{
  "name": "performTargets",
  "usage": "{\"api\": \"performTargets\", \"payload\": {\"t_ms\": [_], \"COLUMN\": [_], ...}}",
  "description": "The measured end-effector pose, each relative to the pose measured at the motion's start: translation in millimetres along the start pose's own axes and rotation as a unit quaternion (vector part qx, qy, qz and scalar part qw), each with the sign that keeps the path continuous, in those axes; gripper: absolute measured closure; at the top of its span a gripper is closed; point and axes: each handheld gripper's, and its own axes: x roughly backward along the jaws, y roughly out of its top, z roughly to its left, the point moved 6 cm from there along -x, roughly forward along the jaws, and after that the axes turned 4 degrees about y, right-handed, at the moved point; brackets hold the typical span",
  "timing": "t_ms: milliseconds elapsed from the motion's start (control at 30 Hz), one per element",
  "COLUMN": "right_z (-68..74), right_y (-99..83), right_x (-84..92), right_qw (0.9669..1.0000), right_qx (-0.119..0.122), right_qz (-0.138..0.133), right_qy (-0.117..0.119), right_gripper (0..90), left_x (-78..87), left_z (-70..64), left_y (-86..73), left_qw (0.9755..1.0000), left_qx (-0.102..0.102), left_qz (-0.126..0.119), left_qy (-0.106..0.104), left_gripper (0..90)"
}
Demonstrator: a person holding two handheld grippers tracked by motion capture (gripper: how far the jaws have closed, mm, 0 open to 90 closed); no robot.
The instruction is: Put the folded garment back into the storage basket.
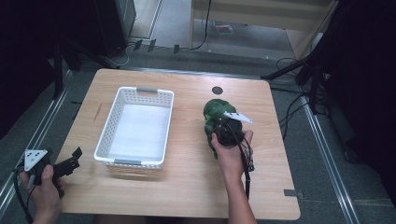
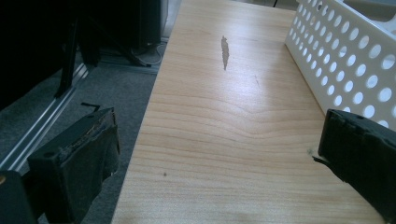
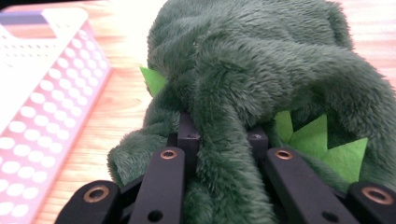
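Observation:
A dark green plush toy [image 1: 212, 114] with light green felt spikes hangs just over the table, right of the white basket [image 1: 105, 135]. My right gripper [image 1: 219, 125] is shut on it: in the right gripper view the jaws pinch a fold of the plush toy [image 3: 243, 84], and the fingertips are buried in the fur. My left gripper [image 1: 74, 156] rests at the table's front-left corner, jaws wide apart, nothing between them. In the left gripper view its fingers [image 2: 74, 163] frame bare wood, with the basket's perforated wall [image 2: 345, 65] at the right.
The wooden table [image 1: 187, 186] has a round cable hole [image 1: 217, 90] at the back. The basket [image 3: 42, 93] holds nothing and lies to the left of the toy. Dark stands and cables [image 1: 299, 74] crowd the floor at the right.

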Motion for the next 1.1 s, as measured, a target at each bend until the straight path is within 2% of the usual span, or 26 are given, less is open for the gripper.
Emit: {"api": "performTargets", "payload": {"t_ms": [333, 633, 800, 1067, 1100], "right_z": [32.8, 56.0, 80.7, 107.5, 107.5], "right_y": [19.0, 31.8, 39.8, 48.2, 48.2], "right_x": [6.6, 7.4, 6.9, 3.2, 3.2], "right_qw": [0.9998, 0.9993, 0.9986, 0.9977, 0.9977], "right_qx": [0.011, 0.016, 0.022, 0.034, 0.034], "right_qz": [-0.006, -0.010, -0.011, -0.011, -0.011], "right_qy": [0.017, 0.032, 0.047, 0.059, 0.059], "right_gripper": [76.6, 76.6, 76.6, 76.6, 76.6], "left_x": [-0.1, -0.2, 0.0, -0.4, -0.4], "left_z": [-0.5, -1.1, -1.6, -1.0, -1.0], "left_y": [-0.2, -0.1, -0.2, -0.1, -0.1], "left_qw": [1.0000, 1.0000, 0.9999, 1.0000, 1.0000], "left_qx": [-0.004, -0.007, -0.011, -0.006, -0.006], "left_qz": [0.001, 0.003, 0.003, 0.004, 0.004], "left_qy": [0.001, 0.002, 0.002, 0.001, 0.001], "left_gripper": [0.0, 0.0, 0.0, 0.0, 0.0]}}
